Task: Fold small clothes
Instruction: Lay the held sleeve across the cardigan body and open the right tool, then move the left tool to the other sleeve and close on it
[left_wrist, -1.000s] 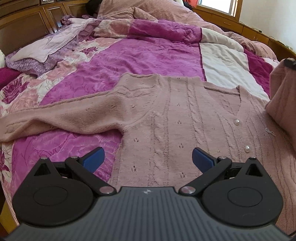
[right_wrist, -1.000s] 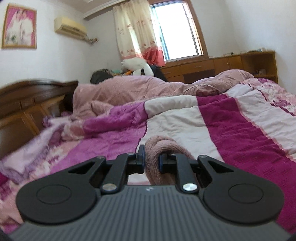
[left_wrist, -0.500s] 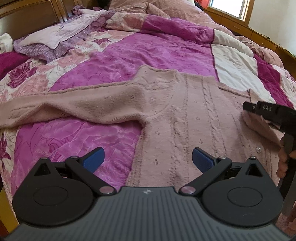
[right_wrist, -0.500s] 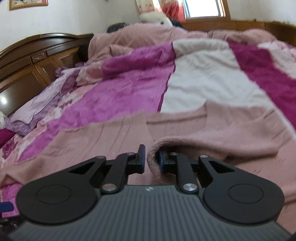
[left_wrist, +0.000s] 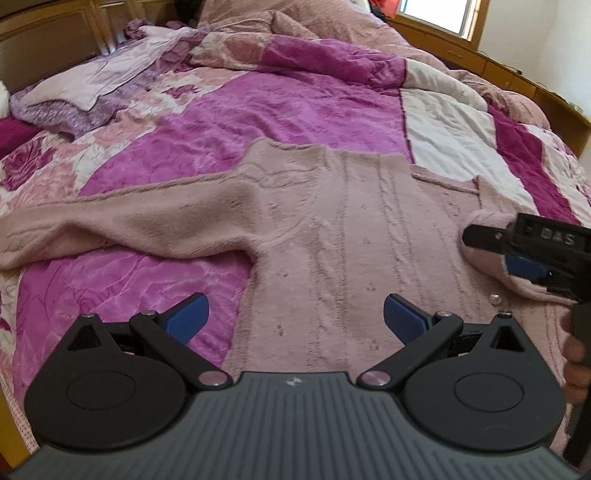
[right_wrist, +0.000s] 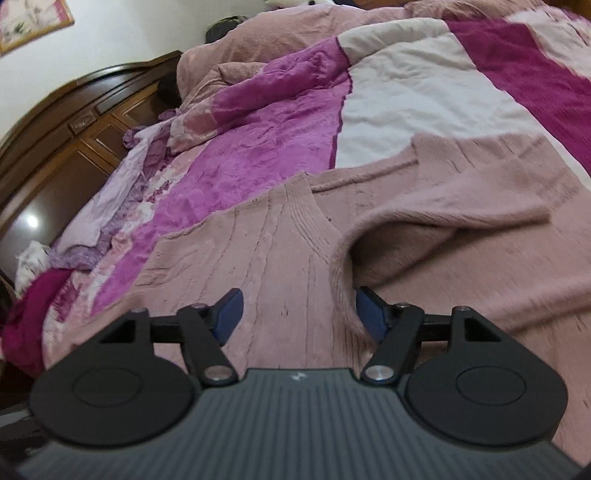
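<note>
Now I've got the quilt (left_wrist: 295, 110) stretching far, with the pink cardigan (left_wrist: 332, 236) flat across its near half. My left gripper (left_wrist: 295, 314) hovers wide over the knit, empty. My right gripper (right_wrist: 299, 314) has just been opening; the folded sleeve (right_wrist: 424, 229) lies loose between its jaws.

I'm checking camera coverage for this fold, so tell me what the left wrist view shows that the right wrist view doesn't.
Only the left wrist view shows the left gripper, open over the pink cardigan, and its outstretched sleeve. Only the right wrist view shows the framed picture on the wall. Both show the right gripper, whose jaws have just been opening, with the folded-over sleeve lying between them, and the quilt.
</note>
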